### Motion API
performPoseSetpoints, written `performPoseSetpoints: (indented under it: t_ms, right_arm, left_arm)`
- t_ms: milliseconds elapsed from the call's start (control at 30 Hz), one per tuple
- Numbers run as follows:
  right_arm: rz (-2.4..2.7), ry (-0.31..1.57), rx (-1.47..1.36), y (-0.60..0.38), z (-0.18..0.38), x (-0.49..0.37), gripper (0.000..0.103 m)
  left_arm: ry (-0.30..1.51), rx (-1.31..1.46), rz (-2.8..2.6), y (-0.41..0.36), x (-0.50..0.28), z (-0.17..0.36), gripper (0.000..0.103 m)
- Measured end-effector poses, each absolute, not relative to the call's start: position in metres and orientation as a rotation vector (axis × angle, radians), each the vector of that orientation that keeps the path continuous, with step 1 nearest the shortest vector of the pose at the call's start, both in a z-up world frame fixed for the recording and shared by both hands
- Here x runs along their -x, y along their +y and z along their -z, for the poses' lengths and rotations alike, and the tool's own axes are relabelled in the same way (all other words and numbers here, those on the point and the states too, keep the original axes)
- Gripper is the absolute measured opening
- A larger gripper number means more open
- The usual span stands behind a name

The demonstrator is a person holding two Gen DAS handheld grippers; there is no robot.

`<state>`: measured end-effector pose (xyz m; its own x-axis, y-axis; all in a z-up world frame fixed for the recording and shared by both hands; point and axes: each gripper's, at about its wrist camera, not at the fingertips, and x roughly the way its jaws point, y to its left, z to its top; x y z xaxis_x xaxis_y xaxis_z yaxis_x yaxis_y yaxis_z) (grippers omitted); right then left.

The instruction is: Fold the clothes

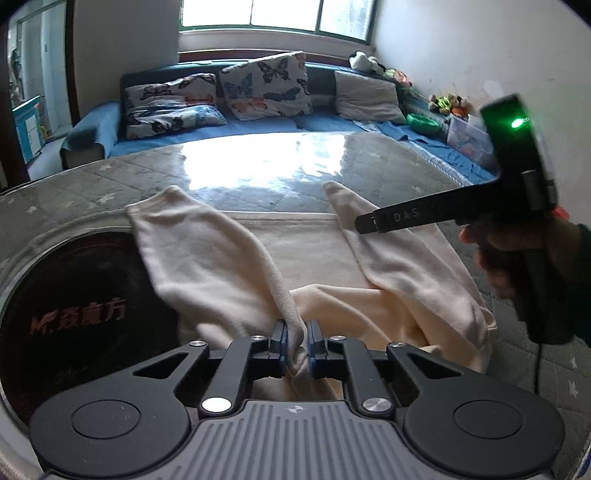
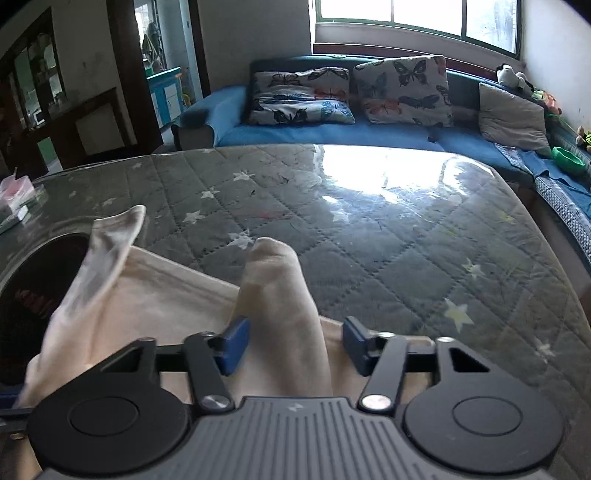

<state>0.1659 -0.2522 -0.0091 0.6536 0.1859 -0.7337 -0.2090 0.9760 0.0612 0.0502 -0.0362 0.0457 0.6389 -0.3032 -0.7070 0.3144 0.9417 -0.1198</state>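
A cream sweatshirt point(image 1: 325, 266) lay spread on the counter point(image 1: 110, 184), whose quilted grey cover with pale stars sat under a glossy clear sheet, with both sleeves stretched away toward the far side. The left hand-held gripper point(image 1: 296, 341) had its blue pads point(image 1: 282, 343) pressed together on a bunched ridge of the cream cloth at the base of the left sleeve point(image 1: 199, 251), the fabric pinched tight between them. The right hand-held gripper point(image 2: 295, 345) stood with its jaws wide apart, its blue pads point(image 2: 234, 345) on either side of the right sleeve point(image 2: 280, 306) without closing on it; the sleeve ran up between them, its cuff end resting on the counter. In the left wrist view that gripper appeared from the side, carried by a hand point(image 1: 517, 258) in a dark sleeve, a green light point(image 1: 517, 122) glowing on its body. A round dark insert with red lettering point(image 1: 79, 317) sat in the counter beside the left sleeve. Beyond the counter ran a blue sofa point(image 2: 295, 136) with butterfly-print cushions point(image 2: 402, 88) under a bright window point(image 1: 273, 14).
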Motion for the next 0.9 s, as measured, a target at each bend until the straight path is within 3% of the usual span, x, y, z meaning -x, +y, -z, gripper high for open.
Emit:
performPoseSetpoints:
  t_ms: [67,100,200,600,900]
  right_arm:
    - [-0.225,0.827,0.036,-0.251,0.011,-0.170,0.039]
    - [-0.231,0.822,0.038,-0.250,0.011,-0.170,0.026]
    - [-0.237,0.810,0.033,-0.252,0.004,-0.163,0.006]
    - [-0.099,0.689,0.006,-0.316,-0.036,-0.055,0.004]
    - [0.047,0.614,-0.052,-0.387,-0.065,0.051,0.004]
  left_arm:
    - [0.796,0.000,0.344,-0.027,-0.044,-0.049,0.011]
    - [0.791,0.005,0.339,-0.022,-0.040,-0.051,0.011]
    - [0.786,0.027,0.330,-0.009,-0.029,-0.054,0.011]
    - [0.761,0.048,0.306,0.033,0.024,-0.061,0.011]
    - [0.842,0.039,0.331,0.057,0.059,-0.047,0.011]
